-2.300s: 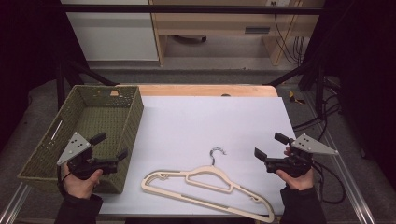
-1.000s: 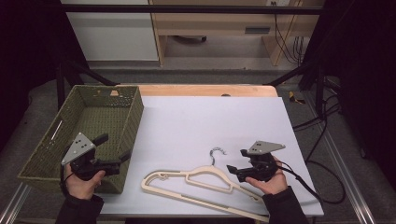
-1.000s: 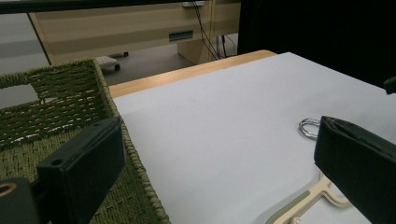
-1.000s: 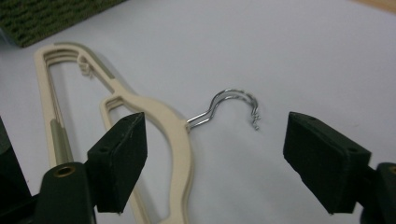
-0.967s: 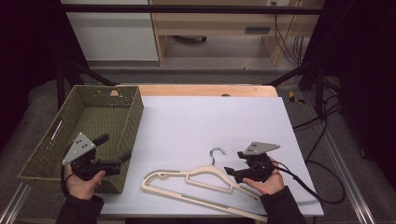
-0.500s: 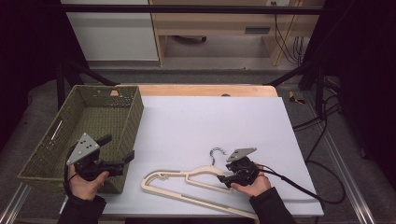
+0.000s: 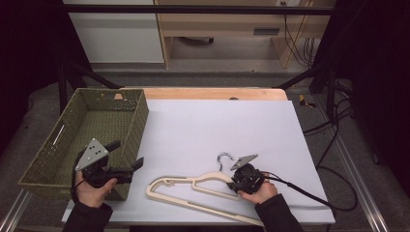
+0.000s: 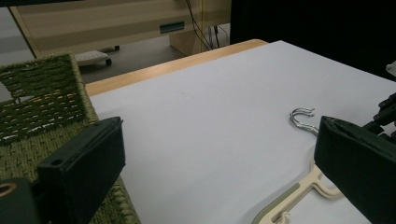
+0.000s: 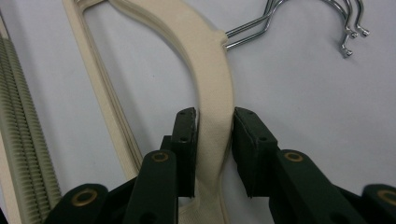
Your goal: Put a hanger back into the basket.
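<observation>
At the table's near edge, the right gripper [image 7: 240, 180] is clenched on the cream hanger [image 7: 193, 186]: in the right gripper view both jaws press the hanger's [image 9: 212, 88] shoulder just below the metal hook [image 9: 322, 14]. The hanger's long bar runs toward the near edge and passes under the right hand [image 7: 258, 192], which hides part of it. The left gripper [image 7: 126, 168] hangs released, jaws wide apart, touching nothing, beside the green woven basket [image 7: 72, 140] at the table's left. Beyond the hanger, the white tabletop [image 7: 217, 125] lies open up to its wooden far edge.
</observation>
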Available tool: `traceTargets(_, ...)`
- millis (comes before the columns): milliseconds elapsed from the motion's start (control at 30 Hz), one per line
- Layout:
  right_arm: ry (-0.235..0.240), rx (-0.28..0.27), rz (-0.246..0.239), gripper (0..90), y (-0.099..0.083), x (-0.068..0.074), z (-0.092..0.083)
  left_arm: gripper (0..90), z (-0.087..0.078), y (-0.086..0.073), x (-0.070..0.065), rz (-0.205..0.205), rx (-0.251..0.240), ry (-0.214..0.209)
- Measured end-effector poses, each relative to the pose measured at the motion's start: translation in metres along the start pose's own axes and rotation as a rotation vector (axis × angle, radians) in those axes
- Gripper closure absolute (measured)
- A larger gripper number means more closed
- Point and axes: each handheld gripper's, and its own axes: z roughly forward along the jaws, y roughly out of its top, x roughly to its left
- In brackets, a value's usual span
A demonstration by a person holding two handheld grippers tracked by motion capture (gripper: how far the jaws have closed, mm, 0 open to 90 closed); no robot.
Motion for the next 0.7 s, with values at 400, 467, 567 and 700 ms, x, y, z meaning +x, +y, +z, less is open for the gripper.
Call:
traceTargets(400, 0.012, -0.015, 0.065, 74.3, 0.002, -0.002, -0.006, 2.1, 0.012, 0.001, -0.018, 0.040, 0.034, -0.035)
traceTargets(467, 0.020, -0.024, 0.073, 74.5, 0.002, -0.002, -0.009, 2.2, 0.015, 0.000, -0.022, 0.044, 0.041, -0.044)
traceTargets(567, 0.020, -0.045, 0.084, 74.9, 0.003, -0.001, -0.012, 2.7, 0.023, 0.000, -0.031, 0.054, 0.063, -0.074)
traceTargets(700, 0.025, -0.062, 0.072, 75.4, 0.003, -0.002, -0.016, 3.5, 0.037, 0.001, -0.045, 0.065, 0.104, -0.110)
